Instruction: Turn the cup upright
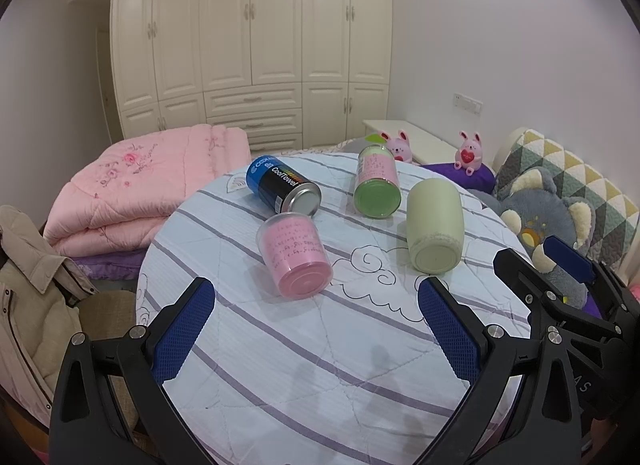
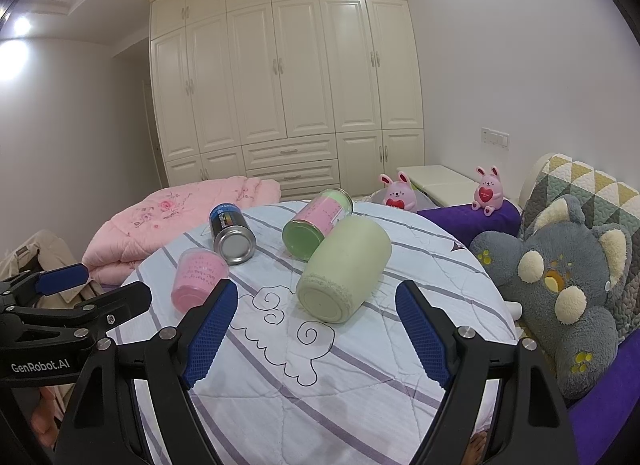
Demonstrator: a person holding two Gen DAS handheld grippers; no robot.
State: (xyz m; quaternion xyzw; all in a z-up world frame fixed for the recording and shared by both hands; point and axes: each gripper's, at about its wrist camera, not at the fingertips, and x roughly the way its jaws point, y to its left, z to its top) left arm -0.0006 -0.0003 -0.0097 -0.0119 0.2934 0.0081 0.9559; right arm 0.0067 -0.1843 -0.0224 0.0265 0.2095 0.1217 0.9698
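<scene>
Left wrist view: left gripper (image 1: 316, 329) with blue fingers (image 1: 182, 335) wide apart, holding nothing. Ahead of the fingers, four things lying on their sides: pink cup (image 1: 294, 255) closest, black and blue can (image 1: 282, 187) just behind it, green cup (image 1: 377, 183) farther off, pale green cup (image 1: 435, 225) ahead of the far-side finger. Nothing between fingers and pink cup.

Right wrist view: right gripper (image 2: 316, 333) also wide apart and empty, pale green cup (image 2: 344, 271) just ahead between the fingers, bottom end facing them. Round table (image 2: 360, 365) under a striped cloth with a cloud drawing. Beyond it, pink blanket (image 2: 176, 217), cream wardrobe (image 2: 288, 85), grey plush toy (image 2: 568, 289), two pink bunnies (image 2: 400, 193).
</scene>
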